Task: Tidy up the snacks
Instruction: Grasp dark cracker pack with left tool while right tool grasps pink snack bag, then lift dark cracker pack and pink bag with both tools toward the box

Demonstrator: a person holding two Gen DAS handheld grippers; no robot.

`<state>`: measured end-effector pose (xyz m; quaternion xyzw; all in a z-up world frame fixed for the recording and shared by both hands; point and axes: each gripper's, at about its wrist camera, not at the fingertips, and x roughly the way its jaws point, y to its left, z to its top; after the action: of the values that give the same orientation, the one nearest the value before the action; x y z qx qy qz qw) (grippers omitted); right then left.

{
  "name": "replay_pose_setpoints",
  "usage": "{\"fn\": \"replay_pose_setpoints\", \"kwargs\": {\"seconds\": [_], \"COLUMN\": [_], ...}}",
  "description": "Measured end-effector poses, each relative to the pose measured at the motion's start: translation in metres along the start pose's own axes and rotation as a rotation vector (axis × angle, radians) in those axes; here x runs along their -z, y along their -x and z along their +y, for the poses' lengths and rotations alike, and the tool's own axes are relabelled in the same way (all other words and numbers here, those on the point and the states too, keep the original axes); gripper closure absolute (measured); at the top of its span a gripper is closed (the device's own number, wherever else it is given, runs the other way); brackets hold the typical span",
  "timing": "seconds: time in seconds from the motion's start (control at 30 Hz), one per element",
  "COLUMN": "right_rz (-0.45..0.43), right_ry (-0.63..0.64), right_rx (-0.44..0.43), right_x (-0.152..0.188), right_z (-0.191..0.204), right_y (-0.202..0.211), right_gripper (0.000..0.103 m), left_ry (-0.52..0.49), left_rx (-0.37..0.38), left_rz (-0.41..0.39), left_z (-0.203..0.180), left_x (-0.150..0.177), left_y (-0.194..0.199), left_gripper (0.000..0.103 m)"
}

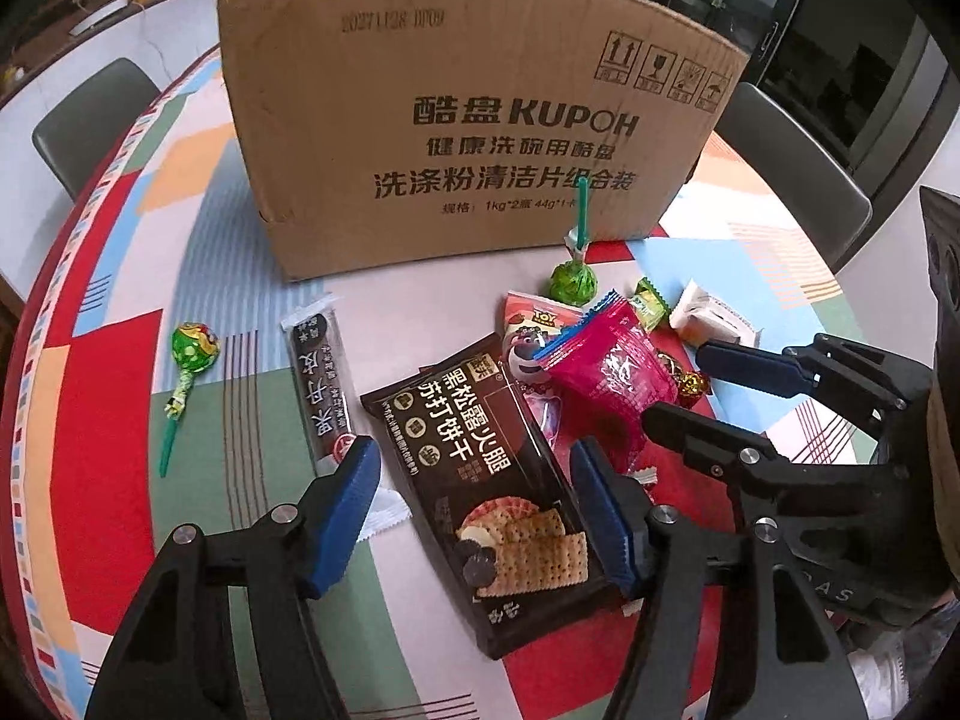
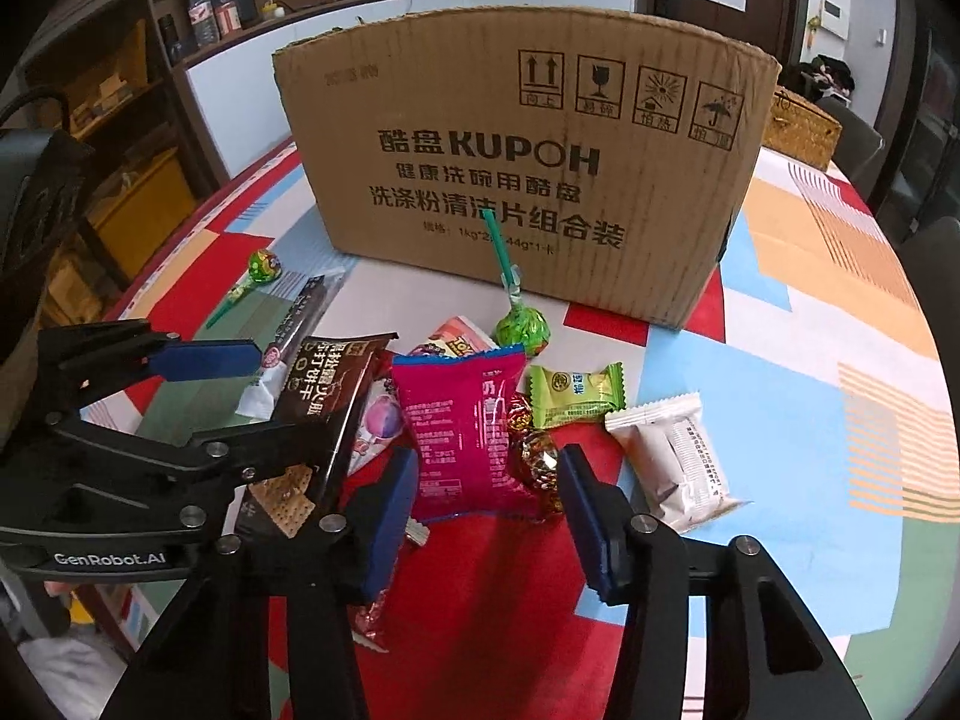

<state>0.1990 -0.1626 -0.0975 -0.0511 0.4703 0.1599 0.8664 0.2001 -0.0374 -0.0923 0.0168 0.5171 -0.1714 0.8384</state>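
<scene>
A pile of snacks lies before a cardboard box (image 1: 474, 114). My left gripper (image 1: 474, 516) is open, its blue pads either side of a dark brown cracker packet (image 1: 474, 480). My right gripper (image 2: 486, 516) is open around the near end of a magenta snack bag (image 2: 468, 432), with a gold-red candy (image 2: 540, 456) beside it. The right gripper also shows in the left wrist view (image 1: 696, 384), the left one in the right wrist view (image 2: 264, 396). Nothing is held.
Two green lollipops (image 1: 192, 354) (image 2: 522, 327), a dark snack bar (image 1: 318, 384), a green candy packet (image 2: 576, 393), a white packet (image 2: 678, 462) and a Toy Story pouch (image 1: 528, 354) lie on the patterned tablecloth (image 1: 120, 480). Chairs (image 1: 90, 120) stand behind the table. A wicker basket (image 2: 804, 129) sits behind the box.
</scene>
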Motion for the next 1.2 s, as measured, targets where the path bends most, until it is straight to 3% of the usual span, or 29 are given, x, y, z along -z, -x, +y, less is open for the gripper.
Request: {"fn": "replay_pose_setpoints", "kwargs": {"seconds": [0.43, 0.6, 0.67, 0.9, 1.2], "right_rz": [0.017, 0.017, 0.023, 0.028, 0.043], "right_ry": [-0.005, 0.01, 0.007, 0.02, 0.007], "right_rx": [-0.026, -0.025, -0.03, -0.033, -0.02], "right_x": [0.0, -0.003, -0.004, -0.008, -0.015], "right_z": [-0.004, -0.004, -0.005, 0.003, 0.007], "right_y": [-0.004, -0.006, -0.007, -0.011, -0.023], "right_gripper": [0.055, 0.055, 0.055, 0.055, 0.055], "left_ry": [0.02, 0.026, 0.014, 0.063, 0.067], "left_rx": [-0.053, -0.067, -0.057, -0.013, -0.021], "left_rz": [0.06, 0.046, 0.037, 0.032, -0.036], "left_z": [-0.004, -0.005, -0.006, 0.005, 0.008], "left_x": [-0.002, -0.003, -0.001, 0.005, 0.006], "left_y": [-0.028, -0.029, -0.027, -0.018, 0.003], "left_gripper": [0.04, 0.042, 0.055, 0.055, 0.056]}}
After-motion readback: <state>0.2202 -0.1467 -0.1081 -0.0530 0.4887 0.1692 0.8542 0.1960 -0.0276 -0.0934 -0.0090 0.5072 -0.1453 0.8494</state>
